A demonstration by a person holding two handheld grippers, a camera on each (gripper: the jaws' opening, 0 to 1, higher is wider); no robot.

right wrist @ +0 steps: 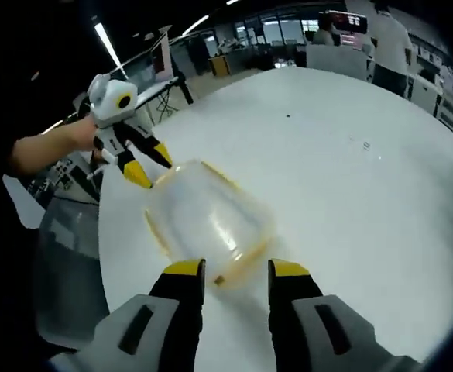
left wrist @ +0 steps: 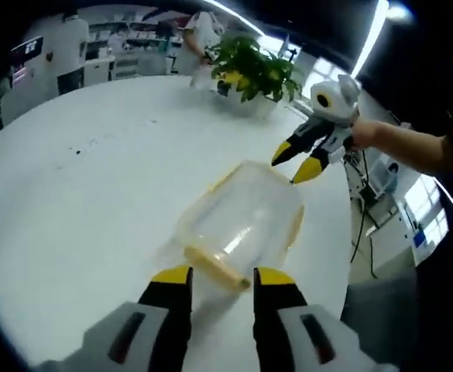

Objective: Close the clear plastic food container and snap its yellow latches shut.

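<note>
My clear plastic food container with yellow latches [left wrist: 245, 221] sits on the round white table [left wrist: 79, 194] between both claws. The left gripper [left wrist: 221, 277] and right gripper [right wrist: 236, 269] are spread, grasping nothing. I'd press each near latch [left wrist: 214, 266] squarely until it clicks.

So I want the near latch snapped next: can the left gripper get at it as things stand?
Probably yes. The left gripper is open, its tips either side of the yellow latch on the clear container, nothing between them. The right gripper hovers at the far end.
</note>
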